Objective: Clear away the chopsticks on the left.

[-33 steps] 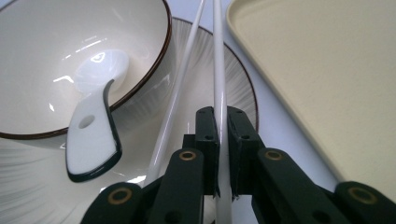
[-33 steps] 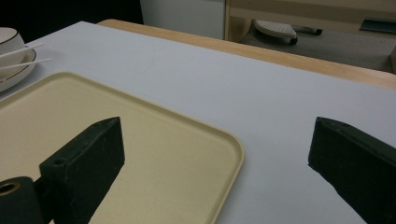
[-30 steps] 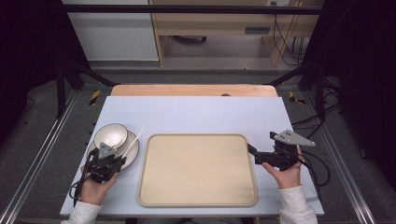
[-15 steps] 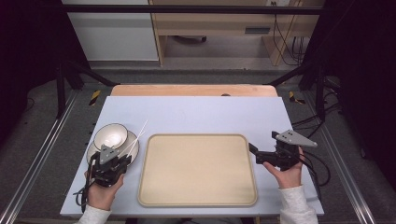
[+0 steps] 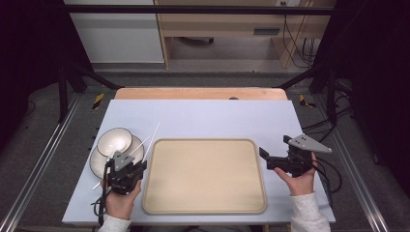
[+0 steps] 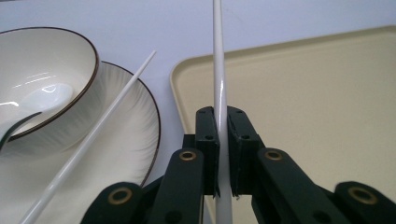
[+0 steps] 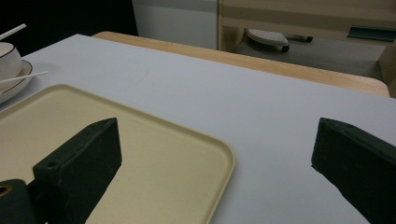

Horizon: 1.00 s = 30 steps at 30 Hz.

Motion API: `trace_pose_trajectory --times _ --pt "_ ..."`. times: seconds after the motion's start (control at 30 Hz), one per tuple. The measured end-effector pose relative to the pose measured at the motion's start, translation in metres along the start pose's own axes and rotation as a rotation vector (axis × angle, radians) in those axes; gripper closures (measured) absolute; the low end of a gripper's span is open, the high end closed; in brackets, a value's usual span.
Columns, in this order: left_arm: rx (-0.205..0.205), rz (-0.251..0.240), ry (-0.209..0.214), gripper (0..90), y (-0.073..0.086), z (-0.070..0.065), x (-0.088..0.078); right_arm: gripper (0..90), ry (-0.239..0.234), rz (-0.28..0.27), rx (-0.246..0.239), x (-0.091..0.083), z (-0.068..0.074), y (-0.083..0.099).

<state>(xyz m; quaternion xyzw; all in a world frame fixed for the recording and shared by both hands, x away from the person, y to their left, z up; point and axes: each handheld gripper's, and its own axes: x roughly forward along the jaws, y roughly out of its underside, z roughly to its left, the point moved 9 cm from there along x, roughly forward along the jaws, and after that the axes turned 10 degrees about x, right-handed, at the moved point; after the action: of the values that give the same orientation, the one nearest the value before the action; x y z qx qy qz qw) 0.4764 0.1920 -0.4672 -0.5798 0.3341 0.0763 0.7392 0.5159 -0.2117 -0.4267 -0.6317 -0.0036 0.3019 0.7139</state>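
Table comes first on my screen, a pale blue-grey top with a wooden edge at its far side, and on it lies the beige tray, flat in the middle near my edge. To the tray's left I see a white plate with a dark rim, and on that plate sits a white bowl, also dark-rimmed, toward the plate's far side. My left gripper is over the near right part of the plate, just beside the tray's left edge, with my hand under it. In the left gripper view its jaws are pressed together on a white chopstick, which runs straight up between the pads and out past them over the strip of table between plate and tray. A second white chopstick lies slanted across the plate, next to the bowl, apart from the one I hold. My right gripper sits off the tray's right edge, pointing toward the tray, and in the right gripper view its jaws stand wide apart with nothing between them, one over the tray's corner and one over bare table.
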Motion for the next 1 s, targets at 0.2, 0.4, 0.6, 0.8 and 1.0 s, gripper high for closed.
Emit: trace_pose_trajectory --times 0.2,0.4,0.6,0.8,1.0 --pt "-0.027 -0.012 -0.008 84.4 -0.004 -0.014 0.007 2.3 -0.008 0.000 0.007 -0.001 0.001 0.000" --pt "-0.050 -0.021 -0.002 84.4 -0.002 -0.026 0.014 2.3 -0.009 0.004 0.002 0.000 0.002 0.001" --pt "-0.118 -0.041 -0.014 84.4 0.008 -0.032 0.018 2.4 -0.014 0.009 0.006 0.001 0.002 0.001" --pt "-0.145 -0.039 -0.032 84.4 0.023 -0.034 0.023 2.6 -0.019 0.020 0.002 0.003 0.004 0.003" --pt "-0.165 -0.021 -0.040 84.4 0.034 -0.039 0.032 2.5 -0.018 0.038 -0.001 0.008 0.006 0.007"
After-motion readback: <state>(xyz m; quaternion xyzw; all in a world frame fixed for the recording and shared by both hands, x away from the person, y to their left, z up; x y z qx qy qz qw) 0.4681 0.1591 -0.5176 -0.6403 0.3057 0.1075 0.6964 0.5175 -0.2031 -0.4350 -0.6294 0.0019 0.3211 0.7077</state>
